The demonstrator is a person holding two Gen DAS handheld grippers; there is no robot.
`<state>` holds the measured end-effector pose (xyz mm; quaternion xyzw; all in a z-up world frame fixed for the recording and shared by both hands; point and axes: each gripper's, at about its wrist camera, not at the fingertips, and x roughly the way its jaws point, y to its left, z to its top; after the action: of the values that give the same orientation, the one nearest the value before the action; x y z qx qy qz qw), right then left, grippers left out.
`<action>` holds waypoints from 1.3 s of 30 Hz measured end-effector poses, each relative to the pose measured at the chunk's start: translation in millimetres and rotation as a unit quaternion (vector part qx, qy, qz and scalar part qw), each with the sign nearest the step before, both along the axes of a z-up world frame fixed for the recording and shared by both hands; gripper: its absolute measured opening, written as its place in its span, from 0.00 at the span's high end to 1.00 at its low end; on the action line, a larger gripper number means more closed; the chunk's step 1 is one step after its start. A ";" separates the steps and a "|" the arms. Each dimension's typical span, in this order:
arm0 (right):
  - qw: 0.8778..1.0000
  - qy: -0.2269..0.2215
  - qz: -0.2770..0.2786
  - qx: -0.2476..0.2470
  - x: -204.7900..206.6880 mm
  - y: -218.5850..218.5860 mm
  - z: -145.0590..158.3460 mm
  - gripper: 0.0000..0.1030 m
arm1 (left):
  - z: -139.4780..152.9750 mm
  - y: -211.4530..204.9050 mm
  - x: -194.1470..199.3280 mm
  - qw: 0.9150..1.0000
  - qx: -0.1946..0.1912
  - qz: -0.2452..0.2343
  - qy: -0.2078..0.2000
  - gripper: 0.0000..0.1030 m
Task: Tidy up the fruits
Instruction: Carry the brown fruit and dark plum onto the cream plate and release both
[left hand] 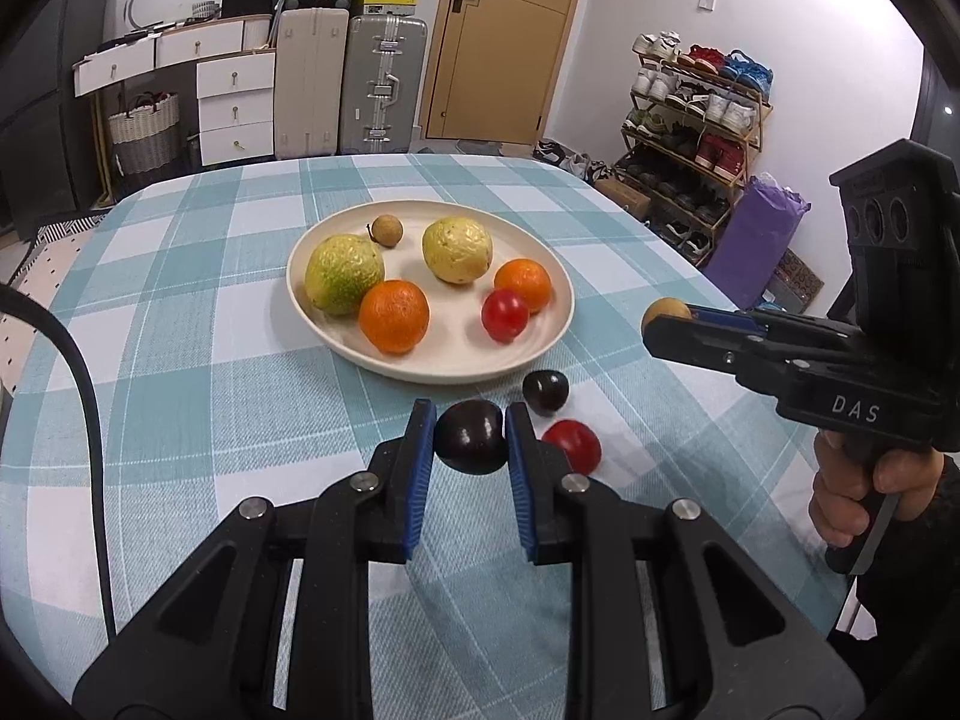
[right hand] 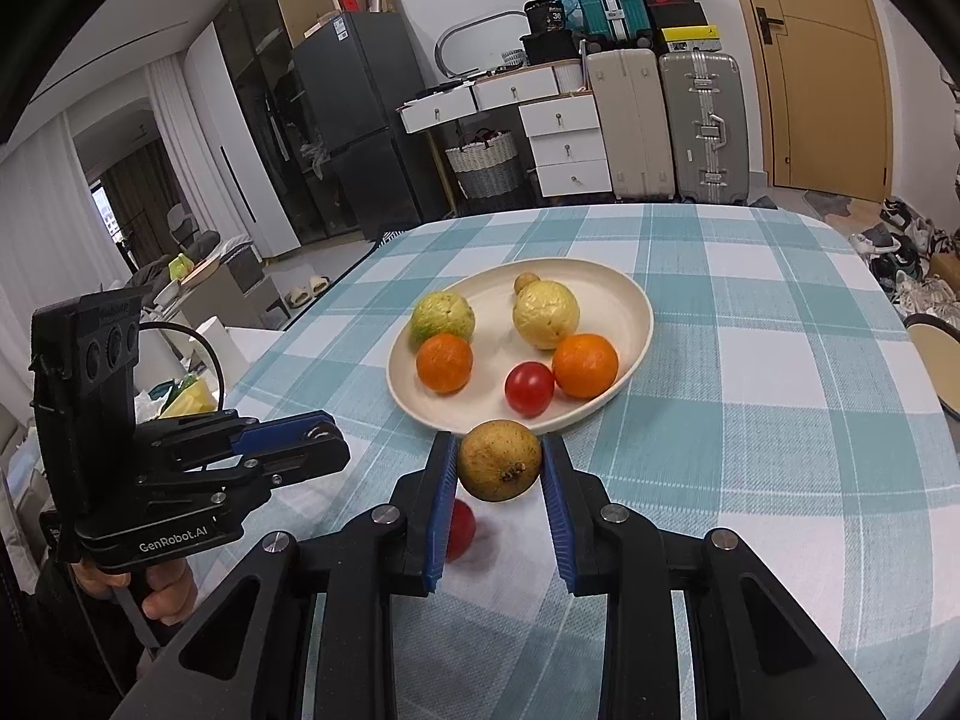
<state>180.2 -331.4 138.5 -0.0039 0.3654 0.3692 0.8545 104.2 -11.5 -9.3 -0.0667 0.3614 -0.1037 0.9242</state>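
Note:
A cream plate (left hand: 543, 333) (right hand: 624, 300) on the checked table holds two green-yellow guavas, two oranges (left hand: 394, 316), a red tomato (left hand: 504, 315) and a small brown longan (left hand: 386, 230). My left gripper (left hand: 470, 438) is shut on a dark plum (left hand: 471, 437) just in front of the plate. Another dark plum (left hand: 545, 393) and a red tomato (left hand: 573, 444) lie on the cloth beside it. My right gripper (right hand: 499, 468) is shut on a brown longan (right hand: 500, 459), held above the cloth near the plate's front rim; it shows at right in the left wrist view (left hand: 663, 315).
The checked tablecloth (left hand: 180, 360) covers the table. Beyond the far edge stand suitcases (left hand: 384, 90), white drawers and a shoe rack (left hand: 690, 120). A black cable (left hand: 84, 396) hangs at the left. A fridge (right hand: 354, 120) stands further back.

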 end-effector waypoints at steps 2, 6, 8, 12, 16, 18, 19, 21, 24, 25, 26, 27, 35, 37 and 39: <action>1.000 -0.002 -0.002 -0.001 4.5 0.7 1.2 0.72 | 1.1 0.5 6.1 1.000 0.000 0.003 -0.003 0.80; 1.000 -0.001 -0.005 0.002 12.2 2.5 2.8 0.72 | 4.8 1.4 18.9 1.000 -0.005 0.004 -0.008 0.80; 1.000 0.001 -0.007 0.002 15.6 4.3 2.6 0.72 | 6.3 -0.1 25.1 1.000 0.003 0.003 -0.011 0.80; 1.000 0.008 -0.001 -0.001 20.9 12.2 -0.7 0.72 | 7.9 -1.2 35.6 1.000 0.008 0.000 -0.014 0.80; 1.000 0.013 0.005 -0.006 26.4 23.6 -5.6 0.72 | 6.6 1.7 46.7 1.000 0.002 0.003 -0.011 0.80; 1.000 0.017 0.008 -0.006 29.8 28.9 -8.3 0.72 | 5.2 3.2 52.1 1.000 0.001 0.007 -0.011 0.80; 1.000 0.019 0.008 -0.006 32.0 30.5 -10.1 0.72 | 4.4 3.5 54.4 1.000 0.000 0.008 -0.010 0.80; 1.000 0.019 0.007 -0.011 35.2 34.1 -13.3 0.72 | 2.8 4.5 59.4 1.000 -0.005 0.011 -0.009 0.80; 1.000 0.024 0.004 -0.016 41.0 35.4 -18.7 0.72 | 0.8 2.6 65.7 1.000 -0.002 0.008 -0.009 0.80; 1.000 0.024 0.001 -0.018 42.4 35.0 -19.9 0.72 | 0.0 2.1 67.5 1.000 -0.001 0.007 -0.008 0.80; 1.000 0.025 0.000 -0.019 44.2 34.6 -20.9 0.72 | -0.8 2.0 69.5 1.000 -0.003 0.007 -0.008 0.80; 1.000 0.025 -0.003 -0.018 46.0 33.5 -21.8 0.72 | -1.5 1.7 70.9 1.000 -0.005 0.006 -0.007 0.80; 0.999 0.026 -0.012 -0.023 56.7 32.5 -24.4 0.72 | -8.3 -10.4 79.7 1.000 0.002 -0.008 -0.004 0.80; 0.999 0.025 -0.010 -0.027 58.9 34.6 -25.2 0.72 | -9.4 -14.6 81.3 1.000 0.005 -0.012 -0.003 0.80; 0.999 0.025 -0.008 -0.031 61.1 37.0 -26.4 0.72 | -12.3 -17.2 84.4 1.000 0.004 -0.016 0.001 0.80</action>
<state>241.2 -294.5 112.0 -0.0186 0.3976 0.3507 0.8477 188.6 -28.7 -21.6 -0.0571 0.3639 -0.1164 0.9224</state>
